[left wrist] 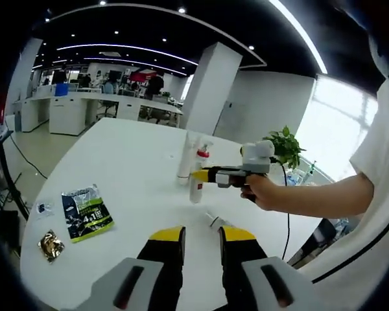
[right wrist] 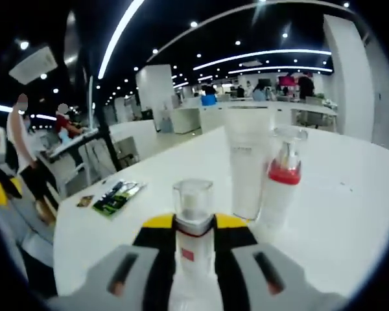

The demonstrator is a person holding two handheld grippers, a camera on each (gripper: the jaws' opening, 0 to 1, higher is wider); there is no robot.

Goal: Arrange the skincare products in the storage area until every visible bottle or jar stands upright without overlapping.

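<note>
Two yellow-tipped jaws of the right gripper (right wrist: 194,227) press on a small clear-capped white bottle with a red label (right wrist: 193,223), holding it upright by its body, near the white round table (right wrist: 350,194). I judge this hold keeps the bottle vertical so it can stand beside the others without leaning on them. Just behind it stand a tall white tube with a frosted cap (right wrist: 246,162) and a white pump bottle with a red collar (right wrist: 279,181); the two are close together, and whether they touch I cannot tell.

In the left gripper view, the left gripper (left wrist: 201,243) has its jaws a little apart with nothing between them, hanging over the table, probably waiting. Between and beyond its tips a small pale item (left wrist: 215,221) lies on the table; what it is I cannot tell. Further to the left side lie a dark sachet with green print (left wrist: 85,212) and a small gold foil packet (left wrist: 50,245), well apart from the bottles.
</note>
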